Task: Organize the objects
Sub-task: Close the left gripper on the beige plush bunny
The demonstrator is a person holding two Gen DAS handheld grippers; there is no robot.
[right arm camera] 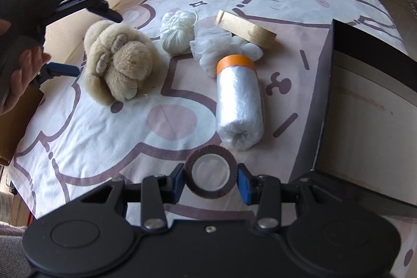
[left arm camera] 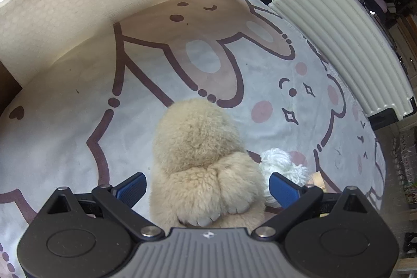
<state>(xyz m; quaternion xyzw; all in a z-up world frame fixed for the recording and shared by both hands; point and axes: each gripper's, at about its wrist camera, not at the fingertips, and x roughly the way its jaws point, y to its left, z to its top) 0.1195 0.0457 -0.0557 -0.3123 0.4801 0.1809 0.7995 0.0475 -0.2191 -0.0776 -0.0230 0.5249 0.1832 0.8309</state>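
Observation:
A beige plush toy [left arm camera: 198,137] lies on the cartoon-print cloth [left arm camera: 65,147]. My left gripper [left arm camera: 206,186] is open around it, with a blue pad on each side and a gap to the fur. In the right wrist view the same plush toy [right arm camera: 122,61] shows its paws, and the left gripper [right arm camera: 91,43] straddles it from the left. My right gripper [right arm camera: 211,183] is shut on a brown ribbed roll [right arm camera: 208,150] with a pale centre, low over the near edge of the cloth.
Behind the plush lie a white yarn ball [right arm camera: 178,33], a white mesh puff [right arm camera: 213,43], a wooden block [right arm camera: 247,29] and a clear plastic roll with an orange end [right arm camera: 238,100]. A dark-rimmed box [right arm camera: 365,108] stands right. Paper towel [left arm camera: 104,4] overhangs far left; a ribbed case [left arm camera: 338,43] borders the far side.

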